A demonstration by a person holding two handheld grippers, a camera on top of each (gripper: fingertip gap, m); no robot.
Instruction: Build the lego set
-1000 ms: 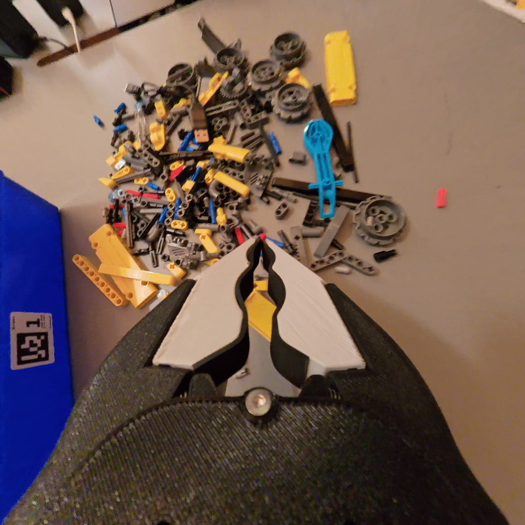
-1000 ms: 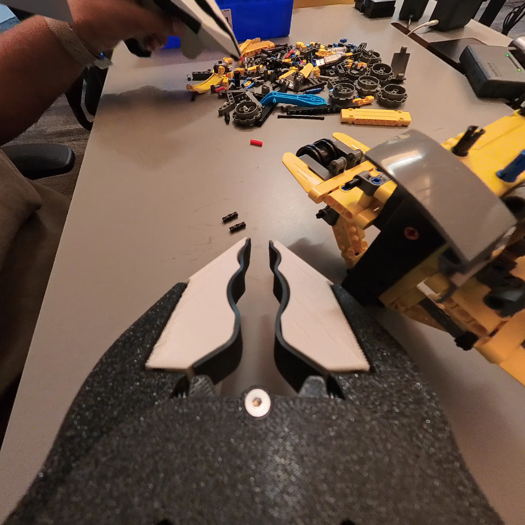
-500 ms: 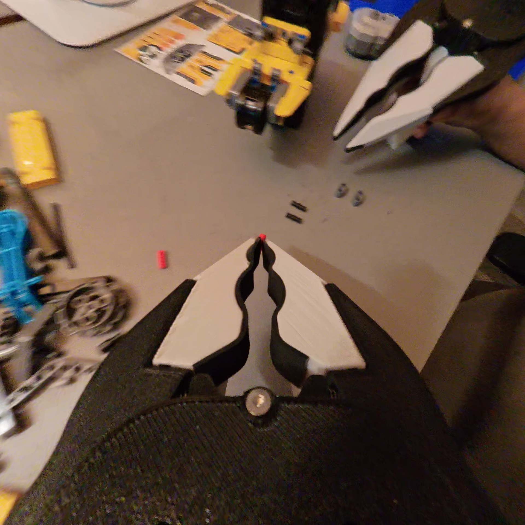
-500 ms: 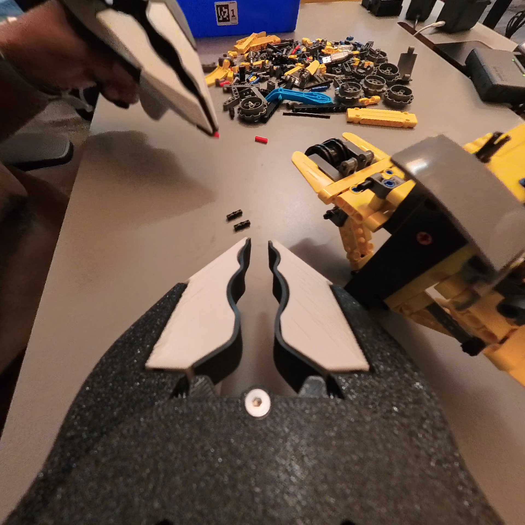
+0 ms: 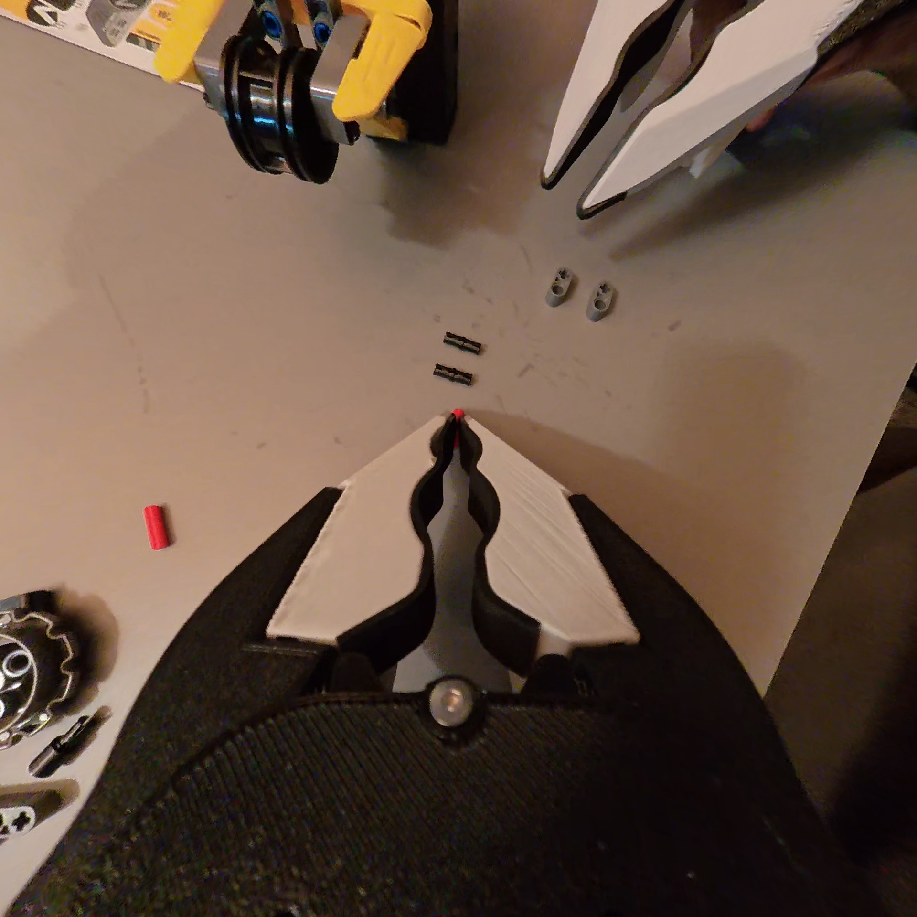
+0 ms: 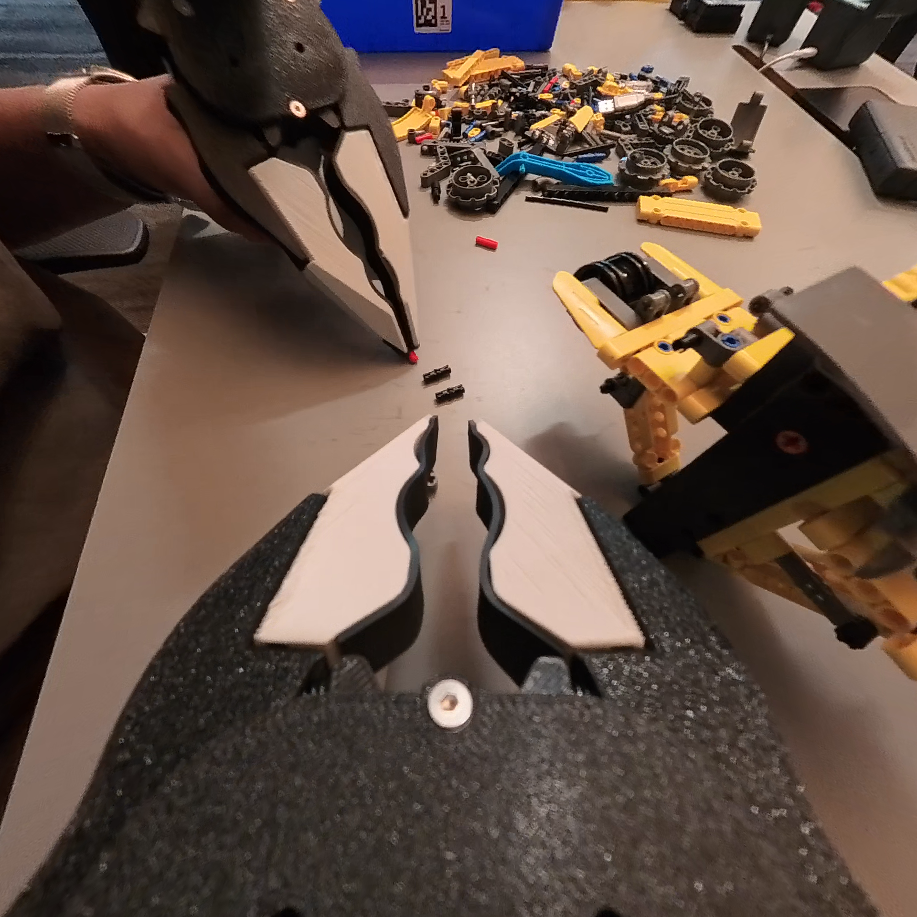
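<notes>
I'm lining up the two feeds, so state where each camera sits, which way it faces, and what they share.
Left wrist view: sits on the left gripper, looking along its fingers, shut on a red pin, across the grey table toward the yellow model; right gripper opposite.
Right wrist view: sits on the right gripper, open, facing the parts pile; a hand holds the left gripper.
Shared: two black pins, loose red piece, yellow model.
</notes>
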